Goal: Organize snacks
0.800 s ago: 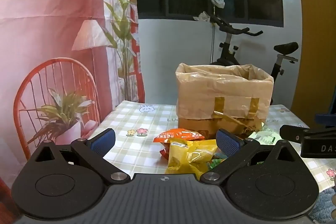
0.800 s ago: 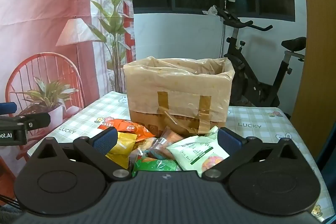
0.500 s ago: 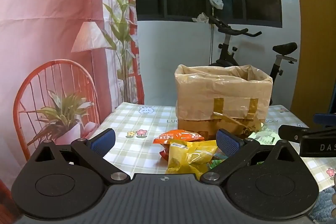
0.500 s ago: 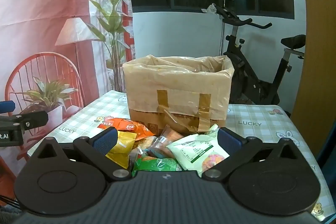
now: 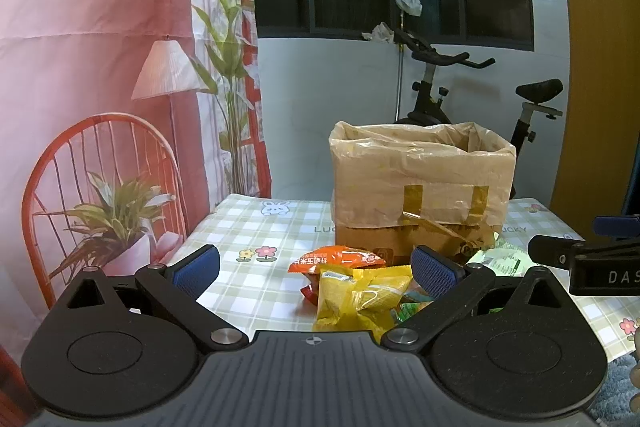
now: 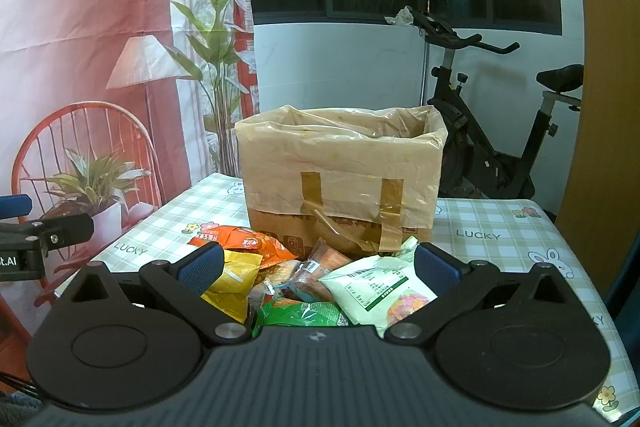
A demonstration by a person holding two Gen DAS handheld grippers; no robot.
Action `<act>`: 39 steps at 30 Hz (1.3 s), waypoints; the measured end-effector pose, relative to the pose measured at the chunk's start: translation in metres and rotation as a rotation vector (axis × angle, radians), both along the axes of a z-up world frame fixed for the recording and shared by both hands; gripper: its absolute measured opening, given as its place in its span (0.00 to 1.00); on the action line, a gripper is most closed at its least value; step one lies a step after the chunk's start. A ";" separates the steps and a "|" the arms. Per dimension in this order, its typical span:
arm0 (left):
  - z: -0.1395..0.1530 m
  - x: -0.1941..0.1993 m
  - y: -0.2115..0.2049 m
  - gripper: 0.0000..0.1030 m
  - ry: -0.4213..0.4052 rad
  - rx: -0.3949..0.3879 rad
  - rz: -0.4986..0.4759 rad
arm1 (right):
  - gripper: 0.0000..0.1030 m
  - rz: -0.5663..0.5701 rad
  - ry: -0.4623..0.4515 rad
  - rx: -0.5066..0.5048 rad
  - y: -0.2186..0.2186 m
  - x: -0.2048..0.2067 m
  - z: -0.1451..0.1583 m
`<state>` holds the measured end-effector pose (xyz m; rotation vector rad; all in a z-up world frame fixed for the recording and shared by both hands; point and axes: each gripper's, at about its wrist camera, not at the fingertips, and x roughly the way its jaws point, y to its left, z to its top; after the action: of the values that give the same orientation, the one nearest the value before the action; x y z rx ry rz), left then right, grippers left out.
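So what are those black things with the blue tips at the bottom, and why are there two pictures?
Those are two claws that a person holds, one in each hand. Each claw carries a small camera looking forward along its fingers, so you get one picture per hand. The left claw and the right claw are both wide open and hold nothing. In front of them is a table with a checked cloth. On it lies a pile of snack packets: an orange packet, a yellow packet, a green packet and a pale green packet. Behind the pile stands a cardboard box lined with a plastic bag.
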<state>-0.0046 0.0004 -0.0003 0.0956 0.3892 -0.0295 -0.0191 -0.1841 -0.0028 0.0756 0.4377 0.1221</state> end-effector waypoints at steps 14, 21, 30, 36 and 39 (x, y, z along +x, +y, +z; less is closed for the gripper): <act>-0.001 -0.001 0.000 1.00 0.003 -0.001 0.000 | 1.00 0.000 0.001 0.002 -0.001 0.000 0.000; -0.001 -0.001 0.000 1.00 0.004 -0.001 0.001 | 1.00 0.000 0.002 0.003 -0.001 0.000 0.000; -0.004 0.000 0.000 1.00 0.011 -0.006 0.000 | 1.00 0.001 0.005 0.004 0.000 0.000 -0.001; -0.005 0.000 0.001 1.00 0.012 -0.007 0.000 | 1.00 0.001 0.007 0.005 0.000 0.000 -0.001; -0.005 -0.001 0.001 1.00 0.013 -0.009 0.001 | 1.00 0.002 0.008 0.004 0.001 -0.001 -0.002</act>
<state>-0.0053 0.0011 -0.0052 0.0866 0.4022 -0.0308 -0.0200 -0.1827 -0.0051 0.0797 0.4453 0.1244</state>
